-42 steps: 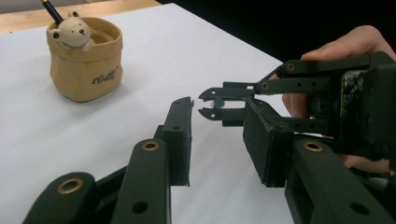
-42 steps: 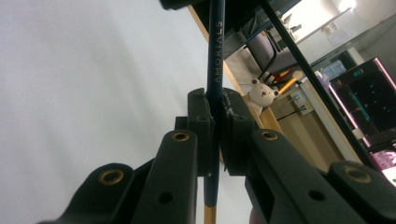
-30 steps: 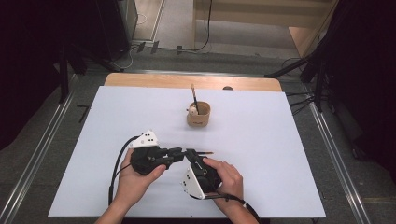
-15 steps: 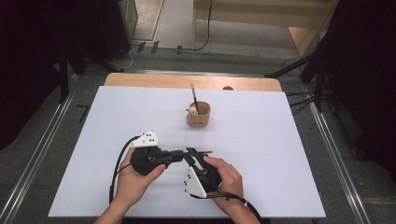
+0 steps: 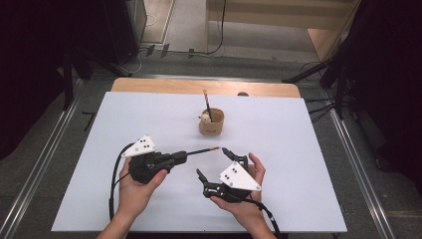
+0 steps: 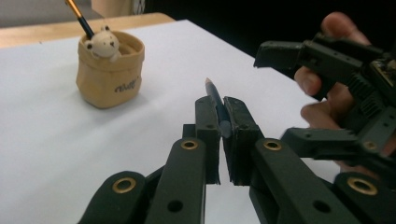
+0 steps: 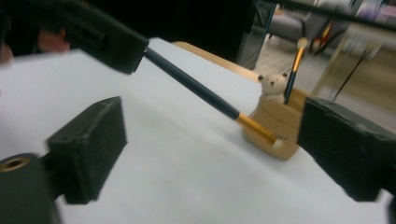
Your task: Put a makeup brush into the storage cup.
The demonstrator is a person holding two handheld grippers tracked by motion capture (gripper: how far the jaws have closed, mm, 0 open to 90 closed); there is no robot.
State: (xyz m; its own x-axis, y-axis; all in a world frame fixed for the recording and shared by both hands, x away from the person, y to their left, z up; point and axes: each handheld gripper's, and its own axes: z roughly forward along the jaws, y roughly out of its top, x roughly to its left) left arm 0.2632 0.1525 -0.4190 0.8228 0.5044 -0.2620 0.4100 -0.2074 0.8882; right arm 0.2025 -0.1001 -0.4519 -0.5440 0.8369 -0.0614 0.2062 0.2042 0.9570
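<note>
My left gripper (image 5: 183,157) is shut on a dark pencil (image 5: 201,151), which sticks out to the right with its gold-banded end free. In the left gripper view the pencil (image 6: 215,98) is pinched between the two jaws of that gripper (image 6: 222,114). My right gripper (image 5: 215,164) has just been opening; its jaws stand wide apart just off the pencil's end, touching nothing. In the right gripper view the pencil (image 7: 196,91) crosses ahead of that gripper (image 7: 217,154). A tan cup (image 5: 212,124) with a small bear and another pencil (image 5: 206,103) stands beyond.
The white table top (image 5: 298,149) stretches bare around both hands. Its wooden far edge (image 5: 164,85) runs behind the cup (image 6: 109,77). In the left gripper view the right gripper (image 6: 299,95) and the fingers of the hand around it are at the right.
The right gripper, which was closed at the pencil beside the left gripper, has opened wide and drawn away to the right. The left gripper stays shut on the pencil.
</note>
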